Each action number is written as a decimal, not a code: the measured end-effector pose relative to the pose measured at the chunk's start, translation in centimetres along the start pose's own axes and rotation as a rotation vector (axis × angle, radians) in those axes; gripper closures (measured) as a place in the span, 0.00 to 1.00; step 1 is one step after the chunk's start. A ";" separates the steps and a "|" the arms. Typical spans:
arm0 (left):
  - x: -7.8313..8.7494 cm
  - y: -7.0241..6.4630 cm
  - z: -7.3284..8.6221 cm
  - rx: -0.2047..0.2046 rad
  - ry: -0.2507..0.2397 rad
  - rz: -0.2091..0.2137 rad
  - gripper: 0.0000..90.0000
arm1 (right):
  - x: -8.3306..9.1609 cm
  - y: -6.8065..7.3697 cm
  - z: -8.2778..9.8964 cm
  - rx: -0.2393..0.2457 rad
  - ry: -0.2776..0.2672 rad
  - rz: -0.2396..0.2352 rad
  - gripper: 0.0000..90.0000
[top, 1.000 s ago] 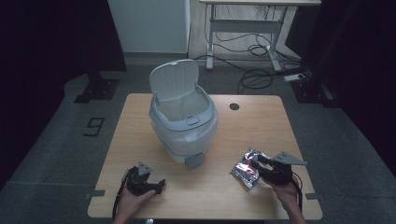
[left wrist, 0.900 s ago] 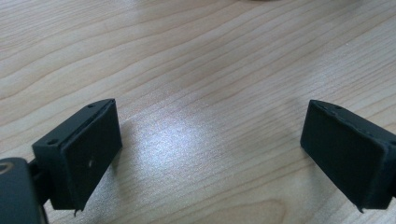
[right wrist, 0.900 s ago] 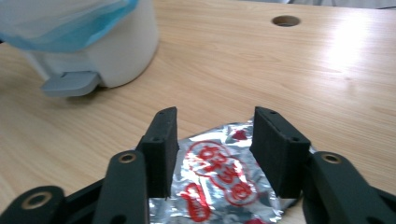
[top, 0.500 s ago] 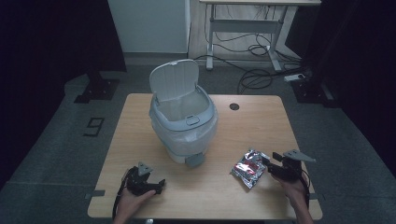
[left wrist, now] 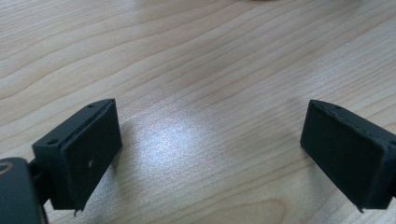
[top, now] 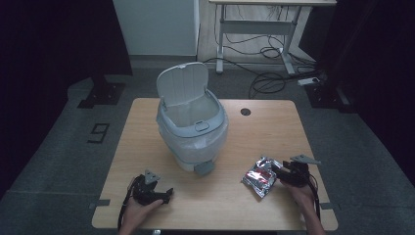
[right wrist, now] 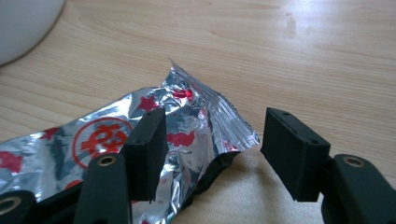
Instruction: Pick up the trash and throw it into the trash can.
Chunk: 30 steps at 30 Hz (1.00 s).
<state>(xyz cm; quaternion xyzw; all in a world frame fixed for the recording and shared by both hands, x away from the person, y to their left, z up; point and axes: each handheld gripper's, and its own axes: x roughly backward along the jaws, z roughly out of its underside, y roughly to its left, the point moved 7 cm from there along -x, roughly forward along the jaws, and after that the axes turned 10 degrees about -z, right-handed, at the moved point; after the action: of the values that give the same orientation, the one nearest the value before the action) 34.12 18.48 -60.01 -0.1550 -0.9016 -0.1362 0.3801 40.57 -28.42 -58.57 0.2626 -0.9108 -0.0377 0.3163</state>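
A crumpled silver foil packet point(top: 259, 176) with red print lies on the wooden table point(top: 274, 127) at the front right. My right gripper point(top: 280, 171) is low at the packet's right end. Its jaws have just been opening. In the right gripper view the packet's point(right wrist: 93, 140) torn corner reaches into the gap of the right gripper point(right wrist: 212, 135), and the pads do not press on it. At the front left my left gripper point(top: 166, 193) rests near the table, open, with bare wood between the jaws of the left gripper point(left wrist: 210, 126).
A grey-white bin point(top: 192, 125) with its lid tipped up and back stands mid-table, lined with a clear bag. A round cable hole point(top: 245, 111) sits in the table's far right part. Beyond the table are a desk frame and cables on the floor.
The right gripper has drawn back to the right, from over the packet to its end, and sunk a little. The packet lies where it was. The left gripper has not moved.
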 end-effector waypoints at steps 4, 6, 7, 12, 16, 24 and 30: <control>0.0 0.0 0.0 0.000 0.000 0.000 0.06 | -1.1 0.0 0.3 0.003 0.035 0.013 0.43; 0.0 0.0 0.0 0.001 0.000 0.000 0.06 | -1.3 0.1 0.4 0.009 0.044 0.019 0.44; 0.0 0.0 0.0 0.000 0.000 0.000 0.06 | -1.6 0.2 0.6 0.032 0.054 0.040 0.46; 0.0 0.0 0.0 0.000 0.000 0.000 0.06 | -1.7 0.7 0.6 0.082 0.067 0.075 0.61; 0.0 0.0 0.0 0.000 0.000 0.000 0.06 | -1.8 1.0 0.6 0.090 0.062 0.063 0.81; 0.0 0.0 0.0 0.000 0.000 0.000 0.06 | -1.6 1.2 0.6 0.066 0.051 0.040 0.99; 0.0 0.0 0.0 -0.002 -0.001 0.002 0.05 | -0.4 1.2 -0.3 -0.015 -0.019 -0.033 1.00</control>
<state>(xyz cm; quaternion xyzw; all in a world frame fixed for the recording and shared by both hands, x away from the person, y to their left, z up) 34.13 18.49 -60.01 -0.1565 -0.9014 -0.1365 0.3799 40.41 -27.12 -58.30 0.2750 -0.9090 -0.0521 0.3089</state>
